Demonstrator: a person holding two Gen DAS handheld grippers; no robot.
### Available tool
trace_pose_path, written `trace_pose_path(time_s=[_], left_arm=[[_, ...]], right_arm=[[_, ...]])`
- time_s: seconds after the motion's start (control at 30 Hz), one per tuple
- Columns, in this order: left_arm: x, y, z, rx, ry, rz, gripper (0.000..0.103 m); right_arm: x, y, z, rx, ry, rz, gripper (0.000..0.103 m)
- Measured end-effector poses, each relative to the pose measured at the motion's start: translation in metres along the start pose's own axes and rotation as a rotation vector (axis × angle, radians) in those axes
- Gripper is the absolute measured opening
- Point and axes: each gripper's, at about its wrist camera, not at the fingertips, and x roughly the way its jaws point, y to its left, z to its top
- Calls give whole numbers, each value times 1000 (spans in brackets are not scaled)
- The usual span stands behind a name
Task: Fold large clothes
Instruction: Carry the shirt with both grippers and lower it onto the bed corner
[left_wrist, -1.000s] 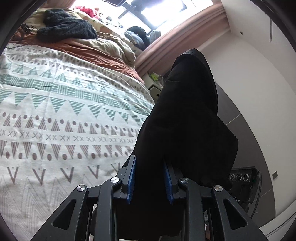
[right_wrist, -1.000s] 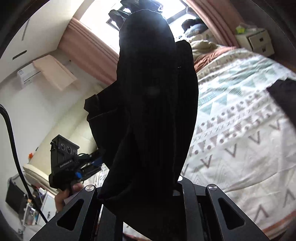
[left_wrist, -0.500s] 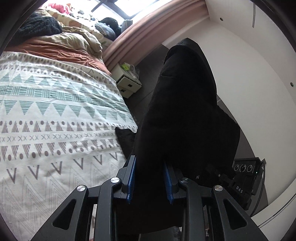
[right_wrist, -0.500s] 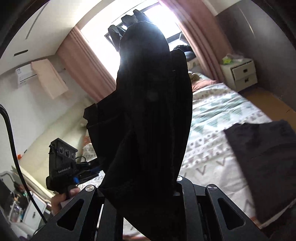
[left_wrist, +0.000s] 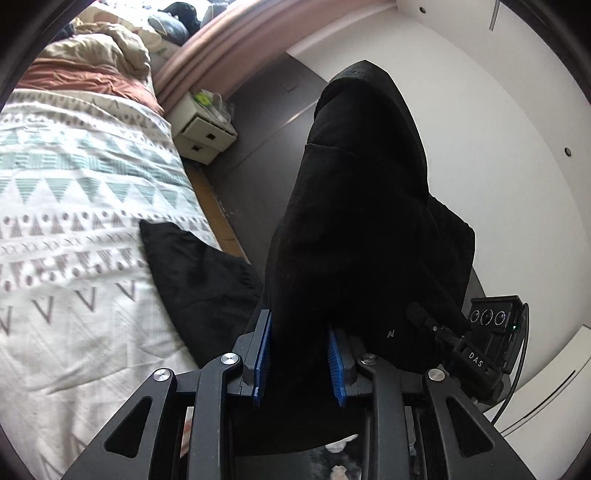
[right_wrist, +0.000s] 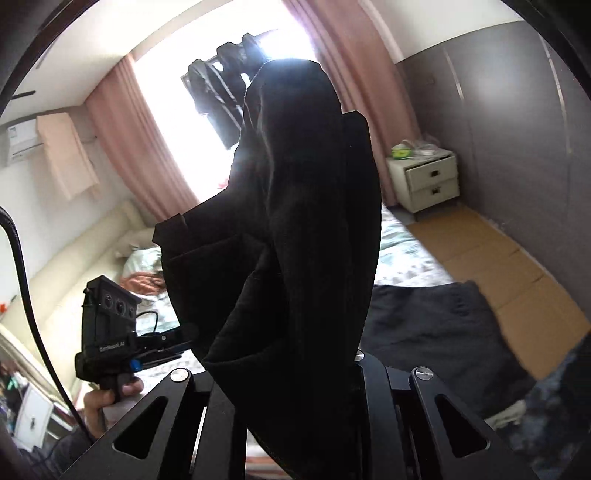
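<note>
Both grippers — left gripper (left_wrist: 299, 354) and right gripper (right_wrist: 295, 373) — stay clamped on the black garment (left_wrist: 362, 229), held up between them. Over the last second its lower end has come to trail on the patterned bedspread (left_wrist: 74, 206), nearer the nightstand (left_wrist: 203, 136); probably lifting to lay it flat for 1 fold.

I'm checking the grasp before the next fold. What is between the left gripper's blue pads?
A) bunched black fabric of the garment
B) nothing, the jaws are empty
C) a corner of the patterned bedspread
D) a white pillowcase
A: in the left wrist view, the black garment rises bunched from between the blue pads of the left gripper, clear of the patterned bedspread beside it.
</note>
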Motion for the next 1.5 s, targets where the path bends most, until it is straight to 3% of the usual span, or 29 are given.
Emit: trace_pose_path(time_s=[0.17, 0.33, 0.67, 0.9, 0.93, 1.03, 1.13, 1.17, 1.33, 1.5], left_arm=[[50, 3, -5, -34, 66, -28, 29], [97, 25, -5, -79, 129, -28, 29], [159, 106, 19, -154, 174, 19, 29], [199, 163, 25, -210, 222, 62, 29], [205, 170, 25, -218, 230, 80, 29], [218, 187, 25, -265, 248, 70, 33], [215, 186, 29, -247, 243, 101, 60], [212, 184, 30, -235, 231, 108, 63], [205, 180, 28, -196, 207, 97, 63], [199, 161, 10, -139, 263, 101, 63]], right_arm=[[0, -23, 7, 7, 34, -70, 16], [25, -53, 14, 27, 83, -120, 16], [144, -98, 38, 52, 206, -206, 15], [234, -137, 40, 52, 340, -284, 16], [243, -146, 39, 60, 364, -320, 21], [270, -172, 27, 121, 416, -480, 48], [258, -188, 21, 193, 365, -508, 51], [247, -191, 20, 226, 341, -501, 54], [173, -184, 2, 260, 220, -544, 61], [109, -186, -47, 336, 172, -556, 61]])
